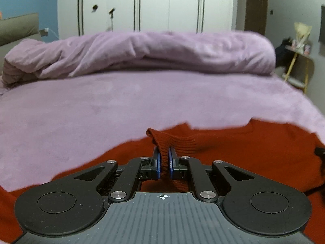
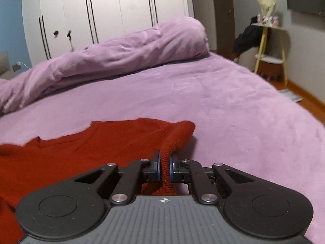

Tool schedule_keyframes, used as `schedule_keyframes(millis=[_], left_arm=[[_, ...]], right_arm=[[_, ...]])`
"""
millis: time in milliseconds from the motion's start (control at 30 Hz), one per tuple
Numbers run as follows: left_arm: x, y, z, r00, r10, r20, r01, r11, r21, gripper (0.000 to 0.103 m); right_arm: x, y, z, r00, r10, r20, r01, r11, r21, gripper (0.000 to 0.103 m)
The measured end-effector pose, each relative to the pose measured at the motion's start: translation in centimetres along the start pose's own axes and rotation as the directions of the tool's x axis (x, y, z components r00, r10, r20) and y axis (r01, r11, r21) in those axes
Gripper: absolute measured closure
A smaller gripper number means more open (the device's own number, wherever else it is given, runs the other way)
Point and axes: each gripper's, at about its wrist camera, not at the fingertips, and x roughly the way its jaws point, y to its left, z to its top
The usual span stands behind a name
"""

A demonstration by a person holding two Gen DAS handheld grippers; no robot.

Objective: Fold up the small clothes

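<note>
A red knitted garment (image 1: pixel 243 142) lies spread on the purple bed cover (image 1: pixel 101 105). My left gripper (image 1: pixel 164 158) is shut on a ribbed edge of it, which pokes up between the blue pads (image 1: pixel 157 162). In the right wrist view the same red garment (image 2: pixel 81 146) spreads to the left, and my right gripper (image 2: pixel 165 162) is shut on its right corner, with the knit bunched between the pads (image 2: pixel 157 162). Both grippers sit low over the bed (image 2: pixel 223 101).
A rolled purple duvet (image 1: pixel 142 50) lies across the far side of the bed, also in the right wrist view (image 2: pixel 121 50). White wardrobe doors (image 1: pixel 152 4) stand behind it. A yellow-legged side table (image 2: pixel 270 46) with a dark item stands right of the bed.
</note>
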Motion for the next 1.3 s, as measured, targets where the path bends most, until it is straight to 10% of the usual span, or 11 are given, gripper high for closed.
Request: schedule_keyframes(millis=[500,633,767,867,1300], left_arm=[[3.0,0.7,-1.3,0.993,0.100,-0.069,-0.100,0.995,0.001,0.095],[1.5,1.2,-1.6,0.991,0.132,-0.027,-0.133,0.990,-0.051,0.071],[0.5,0.0,-1.8,0.995,-0.090,0.047,0.097,0.981,-0.167,0.041],[3.1,-2.2,-1.9,0.996,-0.091,-0.001,0.090,0.989,-0.116,0.041],[6.0,-1.5,-3.0,0.998,-0.063,0.016,0.064,0.996,-0.055,0.033]], right_arm=[[1.7,0.6,-0.6,0.999,-0.044,0.001,0.044,0.996,-0.082,0.092],[-0.1,1.3,0.0,0.986,-0.122,0.112,0.131,0.988,-0.078,0.079],[-1.9,3.5,-0.6,0.974,0.180,0.138,-0.178,0.984,-0.025,0.077],[0.0,6.3,-1.7,0.931,0.364,0.014,-0.362,0.930,-0.059,0.077],[1.3,1.0,0.5,0.996,0.053,0.075,-0.049,0.998,-0.051,0.081]])
